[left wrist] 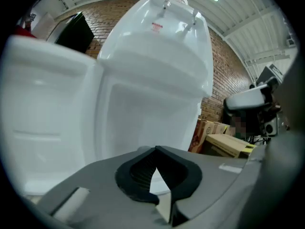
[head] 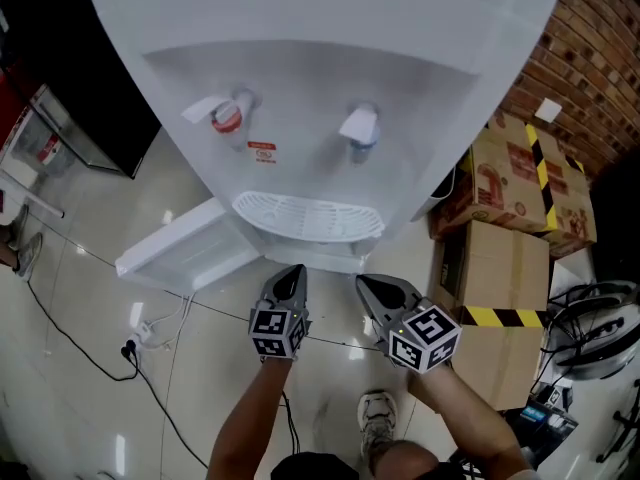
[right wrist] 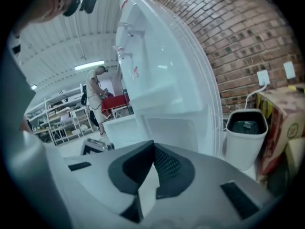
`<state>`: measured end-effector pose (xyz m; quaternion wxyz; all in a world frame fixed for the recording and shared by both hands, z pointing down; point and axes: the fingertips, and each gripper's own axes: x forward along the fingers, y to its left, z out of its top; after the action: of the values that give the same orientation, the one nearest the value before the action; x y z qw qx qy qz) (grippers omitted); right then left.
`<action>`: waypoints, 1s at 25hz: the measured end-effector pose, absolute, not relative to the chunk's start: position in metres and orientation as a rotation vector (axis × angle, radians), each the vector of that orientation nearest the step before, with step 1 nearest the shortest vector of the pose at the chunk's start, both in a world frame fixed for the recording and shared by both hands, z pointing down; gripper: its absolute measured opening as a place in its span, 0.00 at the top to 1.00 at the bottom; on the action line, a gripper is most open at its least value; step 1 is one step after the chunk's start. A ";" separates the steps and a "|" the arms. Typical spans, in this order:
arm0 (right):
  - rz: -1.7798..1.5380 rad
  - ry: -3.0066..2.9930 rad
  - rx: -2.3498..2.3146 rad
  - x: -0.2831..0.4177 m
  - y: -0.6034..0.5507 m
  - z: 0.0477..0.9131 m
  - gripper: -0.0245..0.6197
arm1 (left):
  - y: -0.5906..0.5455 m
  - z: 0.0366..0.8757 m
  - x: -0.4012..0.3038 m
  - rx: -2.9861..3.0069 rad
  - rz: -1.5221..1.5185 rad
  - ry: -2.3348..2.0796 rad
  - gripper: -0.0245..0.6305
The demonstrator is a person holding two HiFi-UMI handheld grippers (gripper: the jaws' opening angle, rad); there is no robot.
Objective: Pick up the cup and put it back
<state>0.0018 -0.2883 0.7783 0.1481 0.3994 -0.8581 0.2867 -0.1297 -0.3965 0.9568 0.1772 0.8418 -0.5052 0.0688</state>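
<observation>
Since left gripper (head: 294,271) and right gripper (head: 364,282) sit pressed together, empty, spread one first. White plastic water dispenser (head: 320,68) shows no cup.

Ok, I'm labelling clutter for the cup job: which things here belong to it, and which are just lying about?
Job: left gripper, right gripper, both shut and empty; likely the water dispenser and its drip tray. No cup shows.
Lying about: cardboard boxes, white bin, black plug on the floor.
</observation>
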 end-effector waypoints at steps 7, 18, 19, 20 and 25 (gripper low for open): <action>0.845 -2.458 1.119 -0.004 -0.273 0.742 0.94 | -0.286 0.764 -0.109 2.280 0.381 -1.348 0.95; 1.013 -2.458 1.142 0.008 -0.173 0.491 0.95 | -0.150 0.472 -0.104 2.132 0.314 -1.334 0.96; 1.002 -2.484 1.142 0.009 -0.163 0.467 0.94 | -0.139 0.452 -0.105 2.141 0.316 -1.341 0.96; 0.991 -2.522 1.148 0.010 -0.153 0.442 0.94 | -0.128 0.433 -0.107 2.153 0.316 -1.347 0.96; 0.927 -2.571 1.215 0.025 -0.098 0.342 0.94 | -0.078 0.352 -0.123 2.188 0.261 -1.373 0.96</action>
<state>0.0253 -0.0977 0.3420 0.0751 0.4051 -0.8572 0.3089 -0.1234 -0.0781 0.3518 0.2692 0.8116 -0.5094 0.0969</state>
